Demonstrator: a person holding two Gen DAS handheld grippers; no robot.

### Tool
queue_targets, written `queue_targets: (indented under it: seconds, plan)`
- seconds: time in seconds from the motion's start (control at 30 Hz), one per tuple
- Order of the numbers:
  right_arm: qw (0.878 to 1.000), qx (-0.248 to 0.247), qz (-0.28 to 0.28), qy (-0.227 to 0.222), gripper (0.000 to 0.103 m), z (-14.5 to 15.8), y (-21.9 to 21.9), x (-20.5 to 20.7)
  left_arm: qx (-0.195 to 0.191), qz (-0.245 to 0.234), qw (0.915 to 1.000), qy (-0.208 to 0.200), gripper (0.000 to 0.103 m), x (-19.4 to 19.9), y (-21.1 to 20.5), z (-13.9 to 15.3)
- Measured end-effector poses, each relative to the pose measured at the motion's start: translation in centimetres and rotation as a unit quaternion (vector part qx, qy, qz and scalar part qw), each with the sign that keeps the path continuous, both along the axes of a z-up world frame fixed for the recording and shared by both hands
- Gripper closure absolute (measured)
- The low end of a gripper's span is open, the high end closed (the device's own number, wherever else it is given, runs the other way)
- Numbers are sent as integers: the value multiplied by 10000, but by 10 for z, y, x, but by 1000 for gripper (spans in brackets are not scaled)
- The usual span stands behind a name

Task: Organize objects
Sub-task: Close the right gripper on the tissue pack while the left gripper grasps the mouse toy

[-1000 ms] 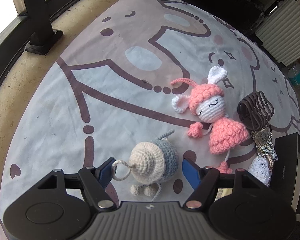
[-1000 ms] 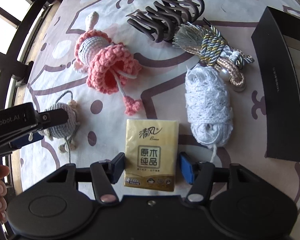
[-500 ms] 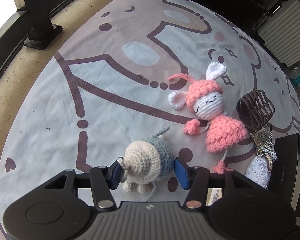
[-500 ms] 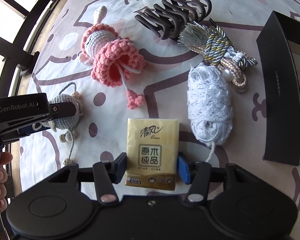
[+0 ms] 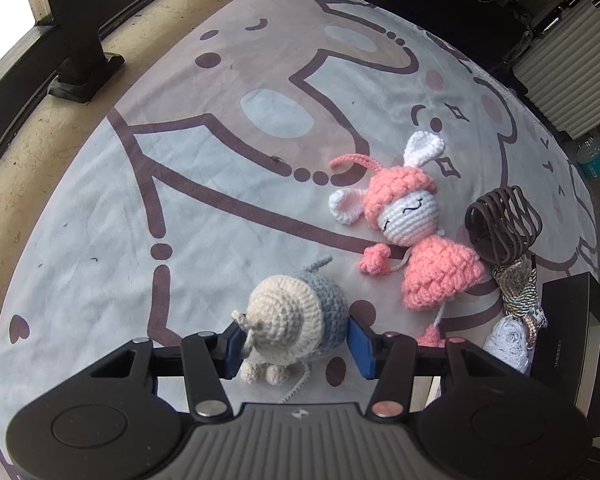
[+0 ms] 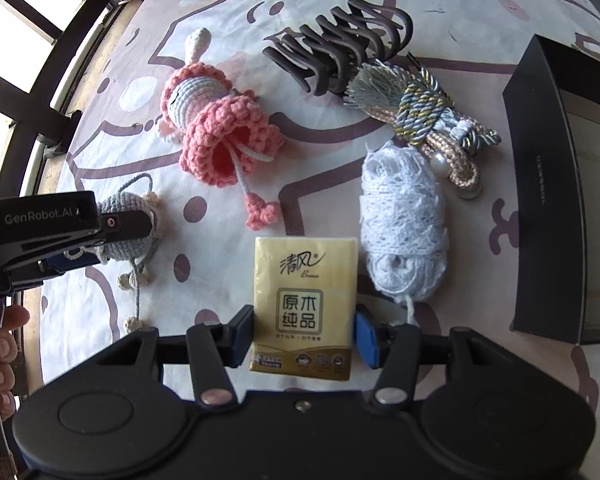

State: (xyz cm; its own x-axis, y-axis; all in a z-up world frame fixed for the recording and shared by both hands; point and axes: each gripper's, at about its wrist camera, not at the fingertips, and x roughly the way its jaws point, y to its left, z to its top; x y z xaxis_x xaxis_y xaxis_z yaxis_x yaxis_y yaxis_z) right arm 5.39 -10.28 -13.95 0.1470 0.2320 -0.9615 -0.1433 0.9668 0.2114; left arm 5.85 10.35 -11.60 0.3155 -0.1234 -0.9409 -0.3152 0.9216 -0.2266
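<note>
On the cartoon-printed cloth [image 5: 204, 184] over the bench, we pointed both tongs steeply downward. Our left tongs [image 5: 294, 342], marked "GenRobot.AI", had just closed onto the grey-and-cream crochet toy [image 5: 296, 320]. Our right tongs [image 6: 305, 334] had just narrowed to clamp the yellow tissue pack [image 6: 305, 304] printed "清风" and "原木纯品", beside the white yarn [image 6: 404, 232].

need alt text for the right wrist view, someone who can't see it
The right gripper is closed on a yellow tissue pack lying on a cartoon-print cloth. Beyond it lie a white lace roll, a tasselled cord, a brown hair claw and a pink crochet doll; a black box sits right.
</note>
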Motion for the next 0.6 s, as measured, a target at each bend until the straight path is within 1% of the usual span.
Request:
queue_targets:
  seconds: [0.13, 0.33, 0.43, 0.6]
  plan:
    - [9998, 39, 75, -187, 50, 11, 0, -1, 164, -195, 9995, -158, 50, -2, -8, 12]
    - [9981, -18, 186, -591, 50, 32, 0, -5, 576, -483, 9961, -463, 50, -10, -17, 34]
    - [9956, -175, 252, -889, 50, 43, -2, -7, 688, -588, 9942, -574, 50, -15, -21, 43]
    - [9933, -147, 142, -1134, 50, 57, -11, -8, 910, -755, 9900, -765, 50, -23, -27, 58]
